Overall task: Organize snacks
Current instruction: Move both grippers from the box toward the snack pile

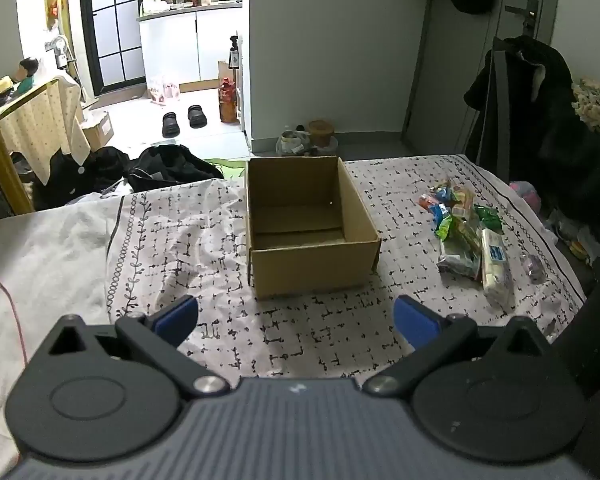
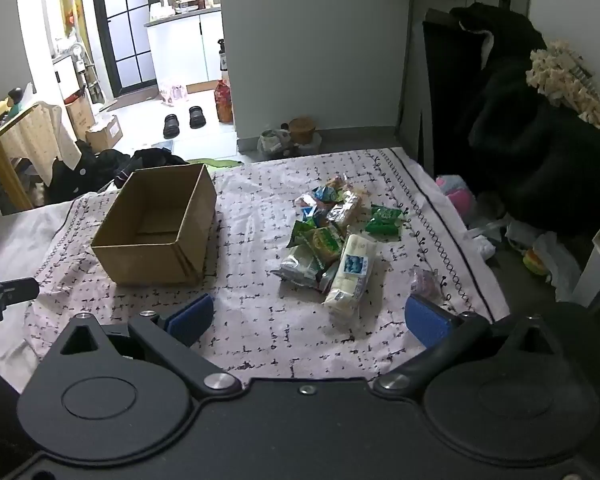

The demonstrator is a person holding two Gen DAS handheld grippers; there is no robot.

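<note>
An open brown cardboard box (image 1: 308, 228) (image 2: 160, 228) stands empty on a patterned bedsheet (image 1: 228, 240). To its right lies a pile of snack packets (image 1: 466, 232) (image 2: 332, 236), with a long white packet (image 1: 496, 270) (image 2: 350, 276) nearest me and green packets (image 2: 386, 220) behind it. A small purplish packet (image 2: 424, 282) lies apart on the right. My left gripper (image 1: 296, 318) hovers open just in front of the box, nothing between its blue pads. My right gripper (image 2: 308, 320) is open in front of the white packet, apart from it.
The sheet's right edge (image 2: 452, 240) drops to a cluttered floor with a pink item (image 2: 456, 194). Dark clothes (image 2: 540, 140) hang at the right. Beyond the bed are bags (image 1: 172, 168), shoes (image 1: 184, 118) and a draped table (image 1: 32, 120). Part of the left tool (image 2: 4, 292) shows at the left.
</note>
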